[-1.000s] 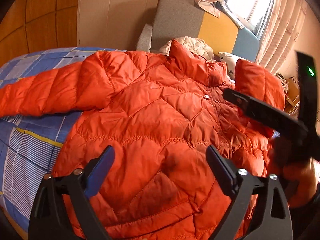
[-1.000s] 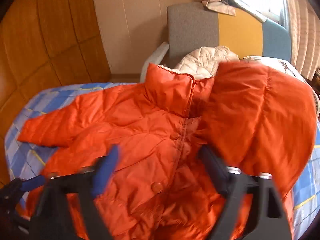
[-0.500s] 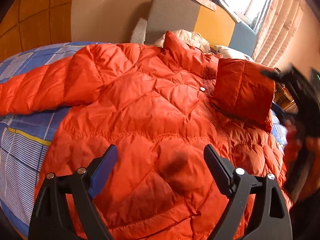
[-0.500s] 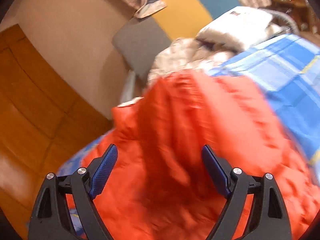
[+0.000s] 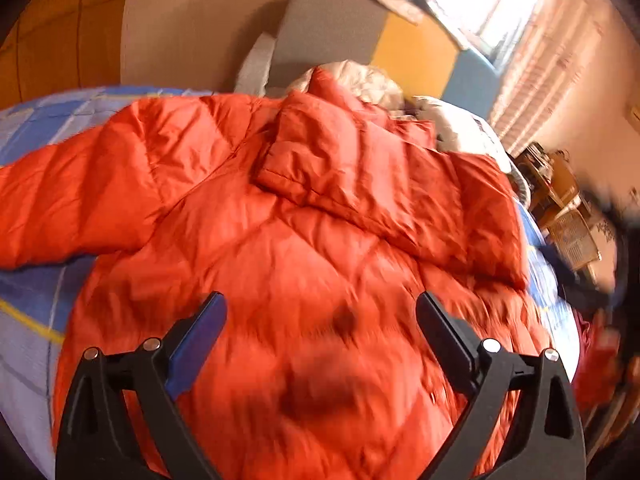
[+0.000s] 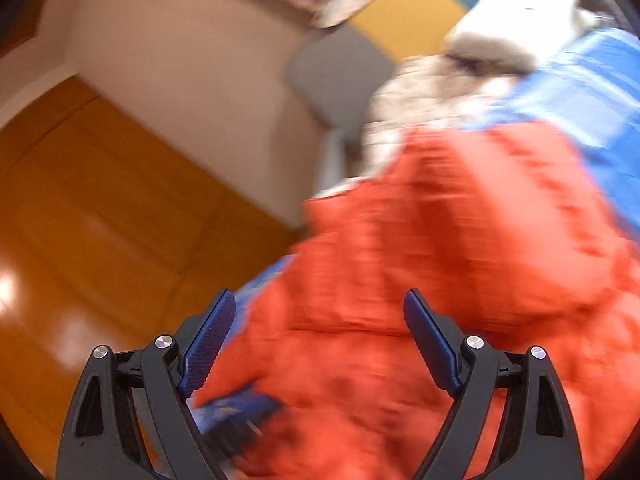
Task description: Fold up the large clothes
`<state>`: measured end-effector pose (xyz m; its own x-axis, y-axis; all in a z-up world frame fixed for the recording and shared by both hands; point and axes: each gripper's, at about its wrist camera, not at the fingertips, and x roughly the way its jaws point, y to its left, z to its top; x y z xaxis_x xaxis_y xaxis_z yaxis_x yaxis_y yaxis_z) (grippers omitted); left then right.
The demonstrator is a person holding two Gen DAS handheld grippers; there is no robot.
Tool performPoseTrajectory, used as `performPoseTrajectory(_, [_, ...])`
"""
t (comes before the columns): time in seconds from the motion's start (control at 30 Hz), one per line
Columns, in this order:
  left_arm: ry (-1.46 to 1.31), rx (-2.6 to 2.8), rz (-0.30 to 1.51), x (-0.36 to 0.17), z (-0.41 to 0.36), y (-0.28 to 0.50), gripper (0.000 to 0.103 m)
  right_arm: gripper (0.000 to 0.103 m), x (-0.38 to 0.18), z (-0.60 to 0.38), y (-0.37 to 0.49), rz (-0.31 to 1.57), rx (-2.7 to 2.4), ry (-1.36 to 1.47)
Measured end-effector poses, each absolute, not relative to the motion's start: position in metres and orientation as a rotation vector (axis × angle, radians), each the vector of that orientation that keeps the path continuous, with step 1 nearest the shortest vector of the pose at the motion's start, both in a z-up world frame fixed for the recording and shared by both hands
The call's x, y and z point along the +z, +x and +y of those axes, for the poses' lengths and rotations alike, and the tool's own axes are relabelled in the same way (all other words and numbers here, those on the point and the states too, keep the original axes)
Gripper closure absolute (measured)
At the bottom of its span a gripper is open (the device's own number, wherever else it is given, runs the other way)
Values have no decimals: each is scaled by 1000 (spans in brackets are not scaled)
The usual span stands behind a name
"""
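Note:
An orange quilted down jacket (image 5: 304,248) lies spread on a bed with a blue checked sheet (image 5: 36,280). Its right sleeve (image 5: 384,184) is folded across the chest; its left sleeve (image 5: 92,192) stretches out to the left. My left gripper (image 5: 320,320) is open and empty above the jacket's lower front. My right gripper (image 6: 320,316) is open and empty over the blurred jacket (image 6: 460,260). A dark blurred shape at the far right of the left wrist view may be the right gripper.
A grey, yellow and blue headboard (image 5: 400,48) stands behind the bed, with a cream jacket (image 5: 368,84) and a white pillow (image 5: 464,132) before it. Wooden wall panels (image 6: 100,220) are on the left. Curtains (image 5: 532,64) and cluttered furniture (image 5: 560,208) are on the right.
The right gripper has laid the right sleeve across the jacket's chest, let it go and swung away to the right, tilting. The left gripper stays open over the lower front.

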<state>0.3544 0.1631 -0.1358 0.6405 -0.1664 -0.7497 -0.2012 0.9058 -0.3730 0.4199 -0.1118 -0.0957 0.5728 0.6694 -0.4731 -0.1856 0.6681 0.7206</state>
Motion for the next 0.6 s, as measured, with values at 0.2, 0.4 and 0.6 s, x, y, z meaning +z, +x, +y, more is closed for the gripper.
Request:
performPoseTrajectory(0.2, [-587,34,907,-147,192,411,17,18,-118,-156,423,835,390,707])
performPoseTrajectory(0.4, [-635,-8,917,-158,204,456,74,17,-121,-160,442,829,323,683])
performPoseTrajectory(0.6, [-613,10,835,-141,217,427,99,20,-130,-134,467,864,310,538])
